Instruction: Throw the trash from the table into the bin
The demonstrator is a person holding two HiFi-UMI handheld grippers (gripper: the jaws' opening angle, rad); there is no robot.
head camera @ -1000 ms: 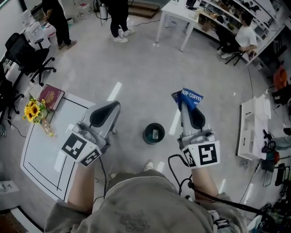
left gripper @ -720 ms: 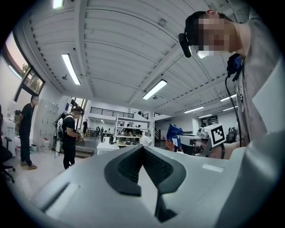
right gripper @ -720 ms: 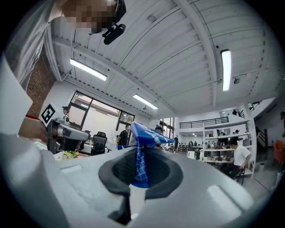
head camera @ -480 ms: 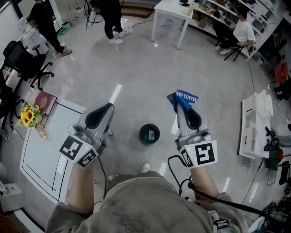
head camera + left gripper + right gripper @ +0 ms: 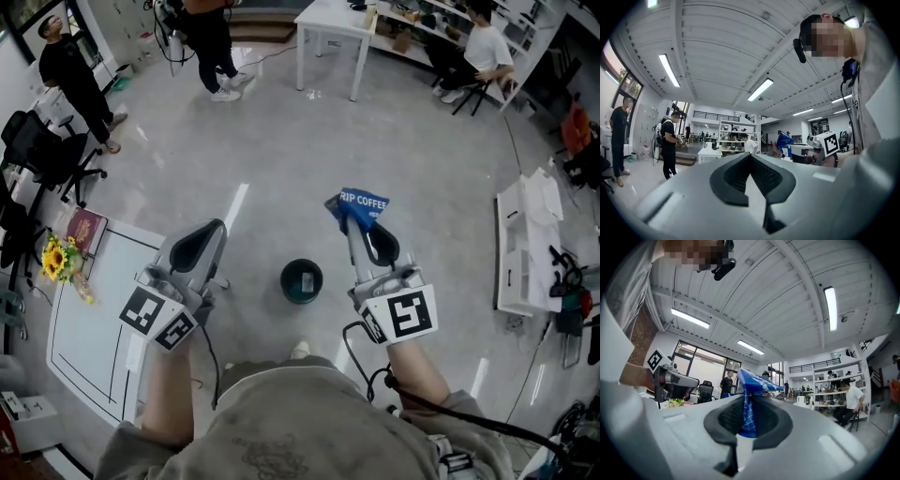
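Observation:
A blue coffee packet [image 5: 362, 202] sticks out of my right gripper [image 5: 354, 225], which is shut on it. In the right gripper view the packet [image 5: 751, 394] is pinched upright between the black pads. A dark round bin [image 5: 301, 280] stands on the grey floor, below and between the two grippers, with a small item lying inside. My left gripper [image 5: 214, 228] is held level to the left of the bin. In the left gripper view that gripper [image 5: 751, 157] is shut, its pads meeting with nothing between them. A white table [image 5: 89, 319] lies at the left.
Yellow flowers [image 5: 54, 259] and a red book [image 5: 82, 229] sit at the table's far end. Black office chairs [image 5: 42, 150] stand at far left. Two people stand at the back; one sits by the shelves. A white table [image 5: 333, 21] is far ahead, a white cabinet [image 5: 525, 246] at right.
Both grippers have travelled across the floor together, the right one still holding the packet. The bin and the table have shifted left in the head view, and the far room shows more.

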